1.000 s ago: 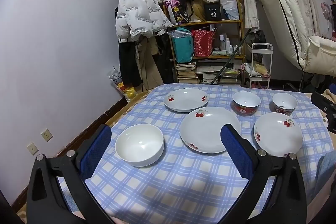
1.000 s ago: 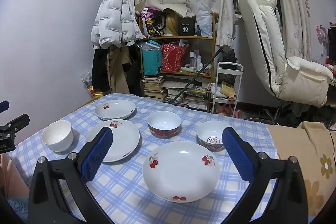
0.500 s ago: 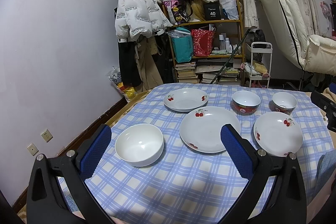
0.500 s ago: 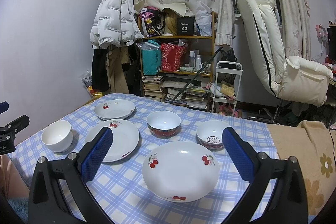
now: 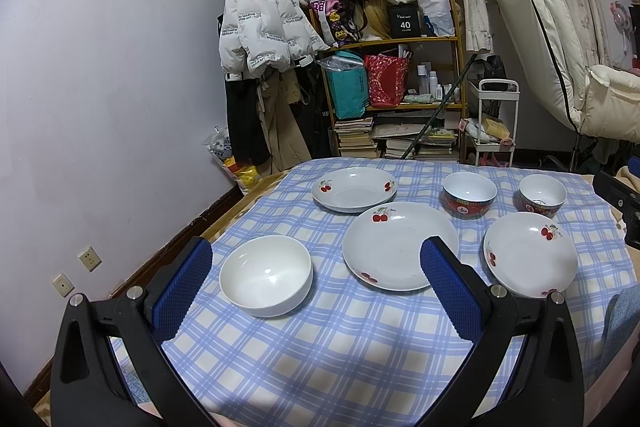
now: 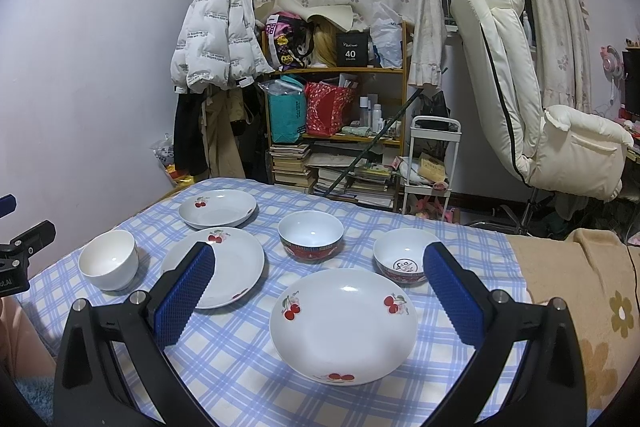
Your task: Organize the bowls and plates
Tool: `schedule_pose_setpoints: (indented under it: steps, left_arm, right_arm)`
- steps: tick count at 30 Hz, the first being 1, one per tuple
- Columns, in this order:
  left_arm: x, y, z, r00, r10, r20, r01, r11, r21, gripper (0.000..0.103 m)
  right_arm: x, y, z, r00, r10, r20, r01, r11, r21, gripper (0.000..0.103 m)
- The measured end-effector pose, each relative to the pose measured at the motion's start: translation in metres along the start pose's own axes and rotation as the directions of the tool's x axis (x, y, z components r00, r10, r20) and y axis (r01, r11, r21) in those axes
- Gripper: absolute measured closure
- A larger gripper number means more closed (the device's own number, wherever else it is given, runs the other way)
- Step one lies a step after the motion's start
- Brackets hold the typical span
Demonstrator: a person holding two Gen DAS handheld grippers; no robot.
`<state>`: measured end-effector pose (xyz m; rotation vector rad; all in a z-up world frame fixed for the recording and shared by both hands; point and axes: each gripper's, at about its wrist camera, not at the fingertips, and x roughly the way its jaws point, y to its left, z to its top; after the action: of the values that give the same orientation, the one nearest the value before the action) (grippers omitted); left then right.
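The worktop [image 5: 360, 355], covered by a blue checked cloth, is found with nothing displaced against the views taken a second ago: every dish lies where it lay, and only a slight drift of both cameras is noted. No stacking is judged to have begun.

Three cherry-print plates are recorded. The middle plate [image 5: 400, 247] lies at the centre of the cloth. The near plate [image 6: 343, 325] lies directly ahead of the right gripper [image 6: 320, 301], between its blue pads as seen from the right wrist. The far plate [image 5: 354, 189] lies toward the back, just beside the middle plate; whether the rims touch cannot be told.

Three bowls are recorded, all upright and apart from one another. The white bowl [image 5: 266, 275] stands ahead of the left gripper [image 5: 316, 297], nearer its left pad. Two red-banded bowls [image 6: 311, 235] [image 6: 406, 257] stand behind the near plate.

The jaws of both grippers are spread wide and nothing is grasped. Both are held above the near edge, clear of all crockery.

The task is judged to be at its outset; an approach to the near plate or the white bowl is considered the likely first step.
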<state>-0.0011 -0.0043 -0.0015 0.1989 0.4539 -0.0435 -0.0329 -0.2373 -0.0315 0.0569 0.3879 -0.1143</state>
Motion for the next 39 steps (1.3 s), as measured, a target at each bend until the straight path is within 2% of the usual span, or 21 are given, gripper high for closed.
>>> schedule_pose_setpoints:
  steps: [39]
  left_arm:
    - [-0.0017, -0.0036, 0.0011, 1.0, 0.005, -0.001, -0.005, 1.0, -0.001, 0.001]
  right_arm:
    - [0.0007, -0.0007, -0.0006, 1.0, 0.001, -0.002, -0.001, 1.0, 0.004, 0.0]
